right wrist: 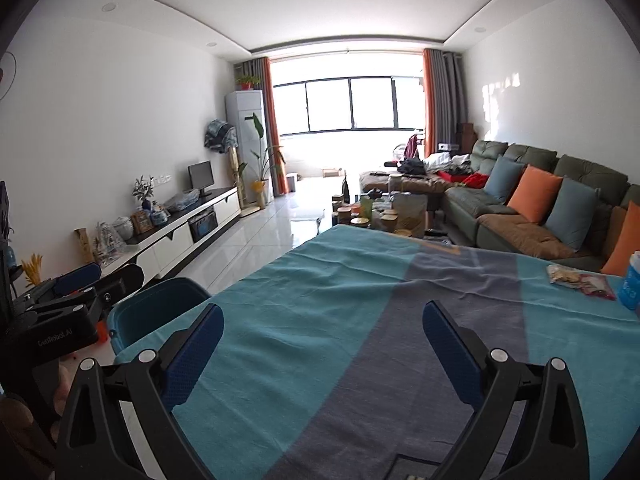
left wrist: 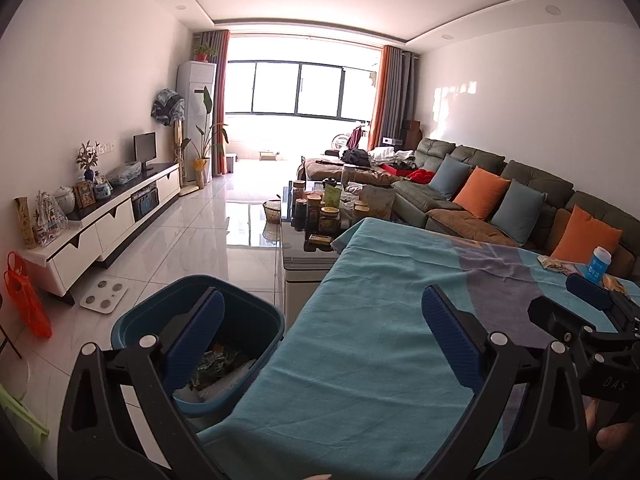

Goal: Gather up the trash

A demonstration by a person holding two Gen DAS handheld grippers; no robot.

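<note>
A blue trash bin [left wrist: 256, 316] stands on the floor at the table's left edge, with wrappers and paper [left wrist: 220, 368] inside; its rim also shows in the right wrist view [right wrist: 160, 300]. My left gripper [left wrist: 320, 320] is open and empty, held over the table's left edge beside the bin. My right gripper [right wrist: 323, 332] is open and empty above the teal and grey tablecloth [right wrist: 320, 280]. Snack wrappers [right wrist: 580, 278] lie at the table's far right next to a blue canister [right wrist: 631, 280]; they also show in the left wrist view [left wrist: 558, 265].
A glass coffee table [left wrist: 304, 240] with several jars stands past the table. A green sofa [left wrist: 480, 184] with cushions lines the right wall. A white TV cabinet [left wrist: 116, 216] runs along the left wall. A scale [left wrist: 103, 296] and an orange bag [left wrist: 28, 300] are on the floor at the left.
</note>
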